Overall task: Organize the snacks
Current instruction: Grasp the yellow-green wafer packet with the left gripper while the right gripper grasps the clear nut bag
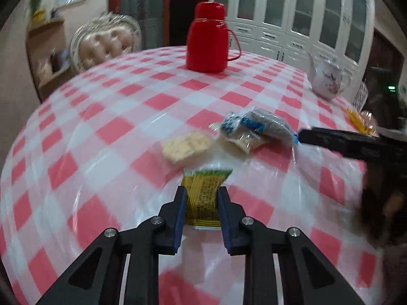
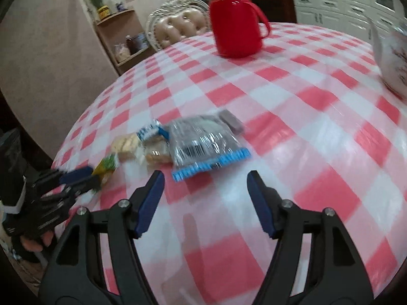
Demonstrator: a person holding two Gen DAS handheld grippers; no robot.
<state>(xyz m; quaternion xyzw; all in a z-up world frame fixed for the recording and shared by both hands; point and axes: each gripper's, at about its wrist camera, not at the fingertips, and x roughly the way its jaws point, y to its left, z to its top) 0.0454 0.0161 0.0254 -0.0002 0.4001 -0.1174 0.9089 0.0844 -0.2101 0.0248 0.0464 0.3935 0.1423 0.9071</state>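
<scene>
My left gripper point(image 1: 202, 192) is shut on a yellow-green snack packet point(image 1: 206, 178), which lies low over the checked tablecloth point(image 1: 114, 127). Just beyond it lie a clear pack of pale crackers point(image 1: 187, 147) and a heap of blue-and-white packets point(image 1: 254, 127). My right gripper point(image 2: 206, 175) stands open with nothing between its fingers, just short of a grey packet with a blue edge point(image 2: 206, 145). In the right wrist view the left gripper point(image 2: 84, 178) and the yellow-green packet point(image 2: 105, 167) show at the left. A small grey block point(image 2: 232, 120) lies behind the grey packet.
A red thermos jug point(image 1: 207, 40) stands at the far middle of the round table. A white flowered teapot point(image 1: 326, 78) sits at the far right, with something orange point(image 1: 361, 122) near the edge. A padded chair point(image 1: 104, 43) stands behind the table.
</scene>
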